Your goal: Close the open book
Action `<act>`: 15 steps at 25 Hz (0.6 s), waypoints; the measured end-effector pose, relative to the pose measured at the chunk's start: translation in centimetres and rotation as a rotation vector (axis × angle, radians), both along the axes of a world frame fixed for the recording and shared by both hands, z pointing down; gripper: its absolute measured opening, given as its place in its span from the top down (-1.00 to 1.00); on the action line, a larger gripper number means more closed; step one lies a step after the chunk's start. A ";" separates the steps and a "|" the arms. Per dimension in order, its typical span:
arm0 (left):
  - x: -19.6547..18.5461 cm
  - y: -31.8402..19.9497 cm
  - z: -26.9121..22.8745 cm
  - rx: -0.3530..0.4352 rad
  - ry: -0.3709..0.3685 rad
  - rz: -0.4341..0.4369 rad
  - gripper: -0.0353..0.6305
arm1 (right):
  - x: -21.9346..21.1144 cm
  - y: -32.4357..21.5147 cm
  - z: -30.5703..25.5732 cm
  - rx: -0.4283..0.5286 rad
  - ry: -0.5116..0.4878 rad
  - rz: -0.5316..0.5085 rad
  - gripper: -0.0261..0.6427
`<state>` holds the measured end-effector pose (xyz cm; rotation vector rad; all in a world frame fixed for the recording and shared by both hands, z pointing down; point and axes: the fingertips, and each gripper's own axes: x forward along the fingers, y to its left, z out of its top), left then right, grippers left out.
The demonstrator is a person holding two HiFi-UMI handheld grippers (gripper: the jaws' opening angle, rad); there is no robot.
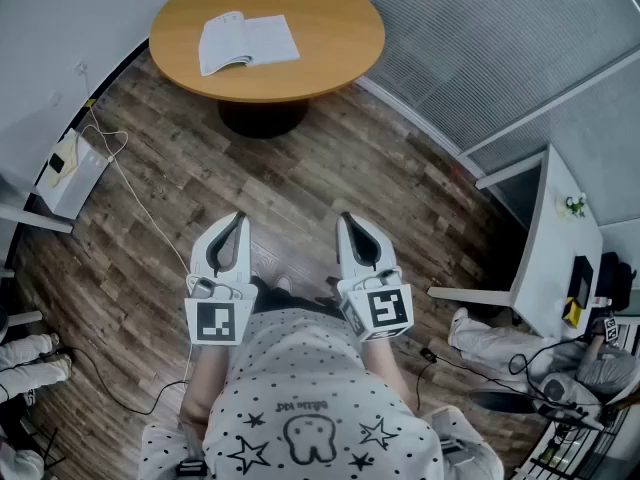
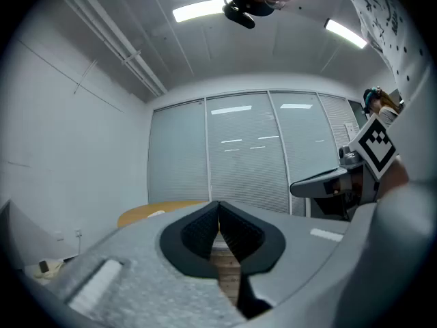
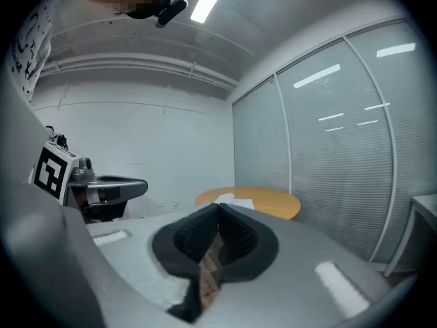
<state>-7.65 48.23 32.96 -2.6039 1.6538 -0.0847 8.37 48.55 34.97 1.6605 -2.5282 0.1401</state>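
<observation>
Book: an open white paper book [image 1: 248, 42] lies flat, pages up, on a round table with an orange-brown wooden top [image 1: 335, 23]. It sits left of the top's middle, closer to the table's left edge than to its right.
Pages: the left-hand leaves bulge up a little and the right-hand leaves lie flatter.
Left gripper: the grey two-jaw left gripper [image 1: 238, 218] is held level in front of the person's body, over the floor. Its dark ribbed pads meet at the tips with nothing between them.
Right gripper: the grey two-jaw right gripper [image 1: 347, 218] is held alongside the left one, a gap between them, and points much the same way. Its pads also touch at the tips and grip nothing.
Book against the grippers: the book is well apart from both, and neither touches it or the table. A broad stretch of dark wood-plank floor [image 1: 300, 168] lies between the jaw tips and the table's near edge. The book is almost straight ahead of the left gripper and off to the left of the right gripper's line.
From the right gripper: the white pages show just above its closed jaw tips, on the left part of the table top.
Around: a white cable [image 1: 130, 183] trails across the floor on the left. A wall of glass with blinds [image 1: 480, 38] curves behind the table's right side.
</observation>
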 end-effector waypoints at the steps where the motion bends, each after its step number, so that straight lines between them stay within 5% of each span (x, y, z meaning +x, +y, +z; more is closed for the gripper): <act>1: -0.1 0.0 0.1 -0.005 0.003 -0.005 0.86 | 0.0 0.0 0.0 -0.001 0.000 0.001 0.91; 15: -0.3 0.7 -0.2 0.002 0.007 -0.036 0.86 | 0.4 1.0 -0.4 0.014 -0.012 -0.005 0.91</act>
